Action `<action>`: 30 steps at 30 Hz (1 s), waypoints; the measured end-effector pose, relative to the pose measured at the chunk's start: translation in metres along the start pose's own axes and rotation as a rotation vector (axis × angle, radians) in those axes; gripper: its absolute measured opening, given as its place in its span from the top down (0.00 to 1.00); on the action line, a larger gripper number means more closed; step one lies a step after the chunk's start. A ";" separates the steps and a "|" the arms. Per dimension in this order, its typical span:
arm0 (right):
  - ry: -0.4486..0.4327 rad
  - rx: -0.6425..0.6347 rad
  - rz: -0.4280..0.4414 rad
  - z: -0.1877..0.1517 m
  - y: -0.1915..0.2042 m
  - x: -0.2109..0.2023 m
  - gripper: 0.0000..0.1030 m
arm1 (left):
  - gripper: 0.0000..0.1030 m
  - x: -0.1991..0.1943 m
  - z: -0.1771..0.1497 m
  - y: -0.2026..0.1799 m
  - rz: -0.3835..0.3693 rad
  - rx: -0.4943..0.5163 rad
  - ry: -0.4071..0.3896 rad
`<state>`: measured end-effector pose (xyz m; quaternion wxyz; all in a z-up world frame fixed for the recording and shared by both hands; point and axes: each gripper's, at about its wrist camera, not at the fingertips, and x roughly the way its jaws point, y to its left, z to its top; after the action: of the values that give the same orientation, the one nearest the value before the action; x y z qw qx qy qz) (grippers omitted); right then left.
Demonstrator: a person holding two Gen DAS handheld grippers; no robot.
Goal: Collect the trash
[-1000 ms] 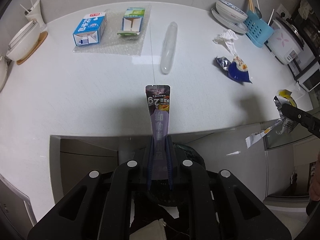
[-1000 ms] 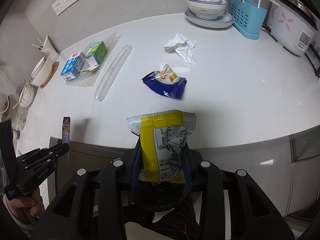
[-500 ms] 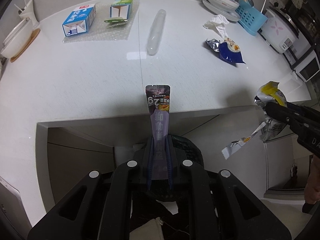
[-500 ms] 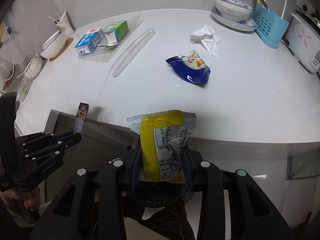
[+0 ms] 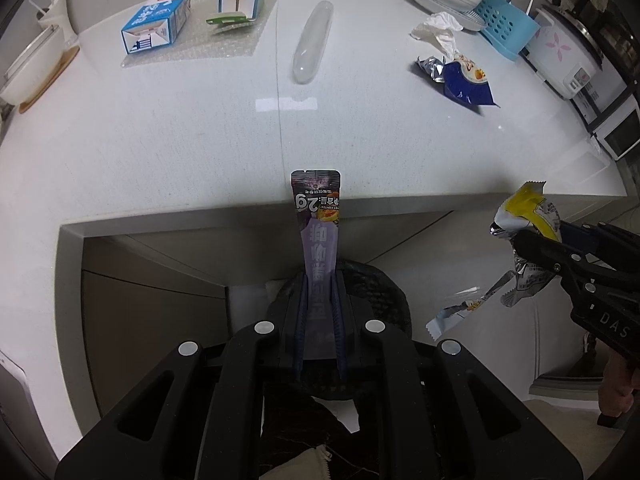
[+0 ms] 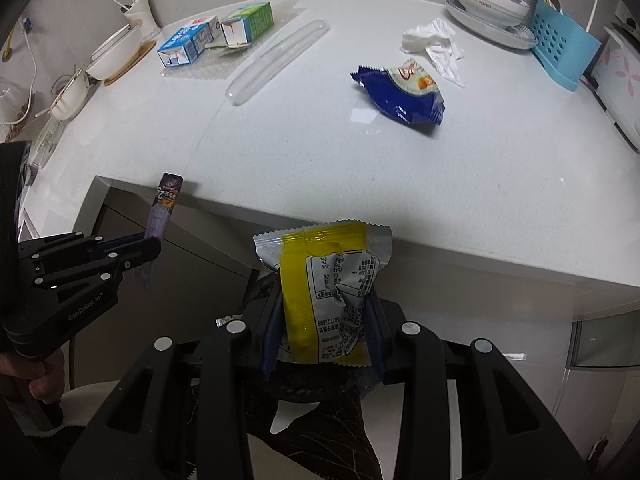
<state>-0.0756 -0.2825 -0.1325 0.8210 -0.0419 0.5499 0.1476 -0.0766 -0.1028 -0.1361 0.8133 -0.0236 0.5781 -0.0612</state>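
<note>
Left tongs (image 5: 319, 296): clamped tight on a purple sachet (image 5: 318, 220), which stands straight up out of the jaws, top edge level with the counter's lip.
Right tongs (image 6: 322, 312): narrow, pinching a yellow-and-silver wrapper (image 6: 324, 276); the crumpled pack fills the gap between the pads and sticks out above them.
Bin (image 5: 376, 280): dark, directly beneath the left tongs, its rim showing on both sides of the sachet; under the right tongs a dark rim (image 6: 320, 388) shows too, below the wrapper.
From the left camera: the right tongs (image 5: 516, 240) sit off to the right, at about the same level, wrapper hanging from them with a torn strip trailing below.
From the right camera: the left tongs (image 6: 154, 244) sit off to the left, sachet poking up past the counter edge; a hand (image 6: 32, 380) grips the handle.
Counter (image 5: 160, 152): ahead of and above both tongs.
Blue bag (image 6: 404, 92): on the counter, ahead of the right tongs, well apart.
Tissue (image 6: 434, 42): just beyond the blue bag.
Clear tube (image 5: 312, 48): far ahead of the left tongs.
Two cartons (image 5: 158, 26): beyond, to the left, on bubble wrap (image 5: 224, 46).
</note>
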 end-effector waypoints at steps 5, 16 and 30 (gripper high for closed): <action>0.028 -0.003 0.001 -0.010 -0.006 0.015 0.67 | 0.89 0.010 -0.007 -0.002 -0.001 -0.006 -0.003; 0.110 -0.011 0.013 -0.031 -0.010 0.060 0.67 | 0.89 0.030 -0.021 0.002 -0.026 -0.027 0.004; 0.154 -0.028 0.021 -0.047 -0.007 0.098 0.67 | 0.89 0.064 -0.041 0.013 -0.056 -0.041 0.047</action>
<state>-0.0810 -0.2807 -0.2410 0.7740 -0.0591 0.6097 0.1602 -0.0932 -0.0971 -0.2112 0.7968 -0.0550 0.5973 -0.0723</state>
